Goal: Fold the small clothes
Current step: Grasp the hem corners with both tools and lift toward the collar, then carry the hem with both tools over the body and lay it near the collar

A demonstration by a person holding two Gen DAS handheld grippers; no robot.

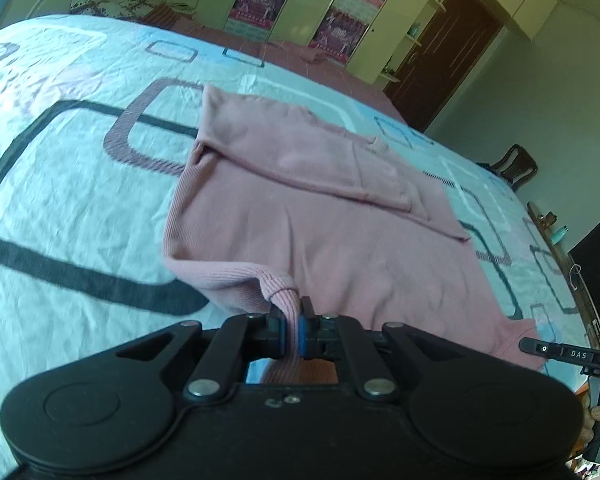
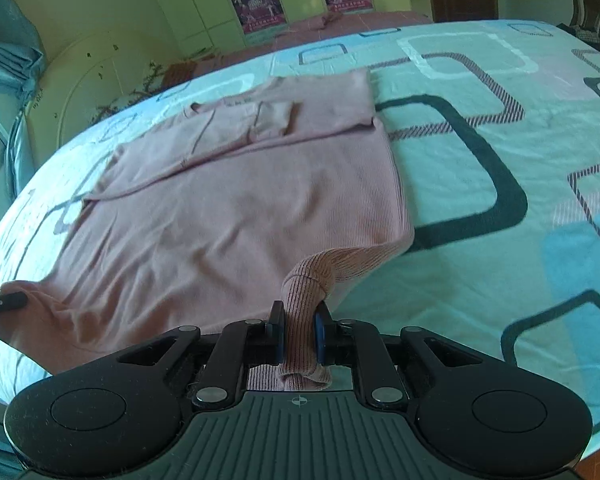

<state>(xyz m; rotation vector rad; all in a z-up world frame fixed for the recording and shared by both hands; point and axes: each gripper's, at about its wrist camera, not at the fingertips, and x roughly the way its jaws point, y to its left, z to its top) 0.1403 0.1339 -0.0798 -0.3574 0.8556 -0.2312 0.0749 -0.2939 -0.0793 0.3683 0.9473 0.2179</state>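
pink ribbed top (image 2: 228, 208) lies partly folded, apparently sleeves tucked over, near corners lifted.

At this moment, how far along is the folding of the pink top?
Done: the sleeves of the pink top lie folded across its far end. In hand: the left gripper and the right gripper each pinch a near hem corner, jaws closed on fabric. Left: carrying the hem over the body on the bedsheet.

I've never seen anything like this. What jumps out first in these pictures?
A pink knit top lies spread on a bed sheet printed with big rounded rectangles, its far part already folded over. At the near edge, the left hand-held gripper and the right hand-held gripper each pinch a bunched corner of the hem. Behind the bed stand wardrobes with posters.
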